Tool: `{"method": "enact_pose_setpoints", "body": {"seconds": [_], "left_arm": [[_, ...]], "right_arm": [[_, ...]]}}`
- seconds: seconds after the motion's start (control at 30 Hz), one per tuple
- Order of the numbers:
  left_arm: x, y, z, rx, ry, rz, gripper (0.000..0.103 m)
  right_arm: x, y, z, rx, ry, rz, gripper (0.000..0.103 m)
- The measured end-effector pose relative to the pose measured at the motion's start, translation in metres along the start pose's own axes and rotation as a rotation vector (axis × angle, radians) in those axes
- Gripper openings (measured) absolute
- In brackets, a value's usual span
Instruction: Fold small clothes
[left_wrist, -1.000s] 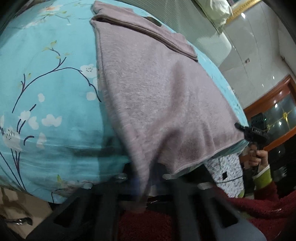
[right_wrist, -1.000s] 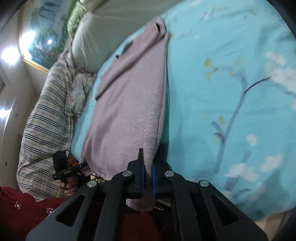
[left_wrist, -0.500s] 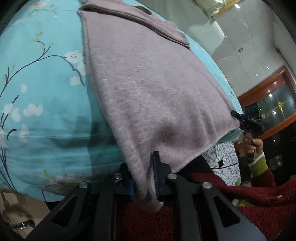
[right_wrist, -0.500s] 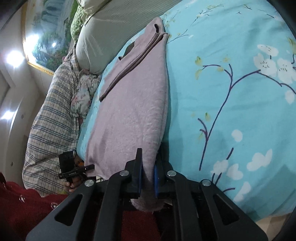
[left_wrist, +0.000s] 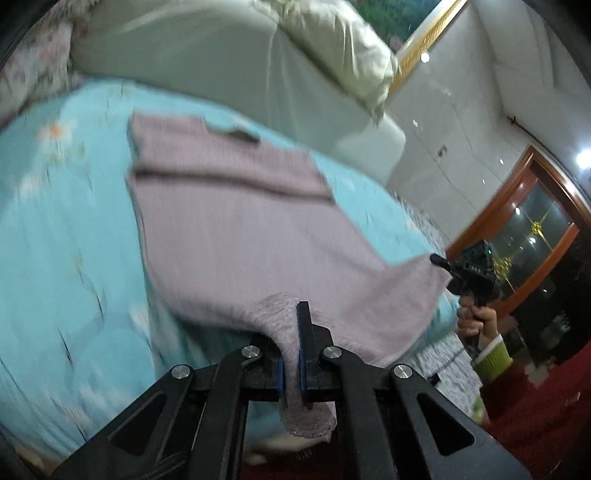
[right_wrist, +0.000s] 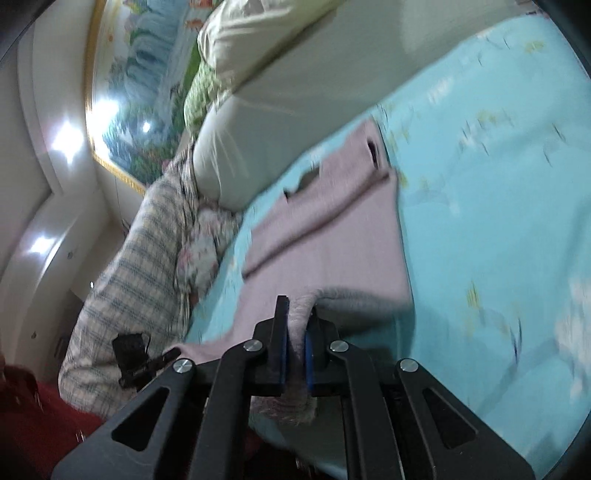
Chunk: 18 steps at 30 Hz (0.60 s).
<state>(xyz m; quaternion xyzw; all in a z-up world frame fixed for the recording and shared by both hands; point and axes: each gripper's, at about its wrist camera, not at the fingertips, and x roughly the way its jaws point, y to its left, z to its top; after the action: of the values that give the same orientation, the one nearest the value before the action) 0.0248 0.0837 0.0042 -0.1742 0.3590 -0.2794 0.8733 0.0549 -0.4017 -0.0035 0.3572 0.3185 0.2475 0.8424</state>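
On the turquoise floral bedspread (left_wrist: 66, 258) lies the mauve garment (left_wrist: 236, 221), its near hem lifted. Left gripper (left_wrist: 291, 354) pinches one hem corner; right gripper (right_wrist: 295, 350) pinches the other, seen at 3 o'clock in the left view. Judgement: carry both corners level toward 12 o'clock, hem taut, and land them square on the far edge. Count: one garment, two grippers, two pale pillows (left_wrist: 229, 62).

Mauve garment (left_wrist: 236, 229) on turquoise (blossom-print) bedsheet (left_wrist: 74, 258)

A bed with a turquoise floral sheet (left_wrist: 74, 258) carries a mauve garment (left_wrist: 240, 229) and pale pillows (left_wrist: 207, 55).
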Motion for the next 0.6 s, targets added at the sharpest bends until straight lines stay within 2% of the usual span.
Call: {"method": "enact_pose_setpoints", "body": {"seconds": [0.17,0.3,0.43,0.6], "left_arm": [[0.007,0.022,0.066,-0.016,-0.133,0.083,0.004],[0.030,0.037,0.117,-0.022,-0.186,0.178,0.004],[0.063,0.070,0.161,-0.052,-0.181,0.258,0.003],[0.106,0.110,0.198,-0.090,-0.135,0.334,0.003]], "right_arm": [[0.046,0.002,0.064,-0.006,-0.061,-0.057,0.008],[0.097,0.001,0.116,-0.030,-0.061,-0.149,0.008],[0.149,-0.006,0.153,-0.039,-0.054,-0.224,0.008],[0.202,-0.024,0.180,-0.025,-0.036,-0.275,0.008]]}}
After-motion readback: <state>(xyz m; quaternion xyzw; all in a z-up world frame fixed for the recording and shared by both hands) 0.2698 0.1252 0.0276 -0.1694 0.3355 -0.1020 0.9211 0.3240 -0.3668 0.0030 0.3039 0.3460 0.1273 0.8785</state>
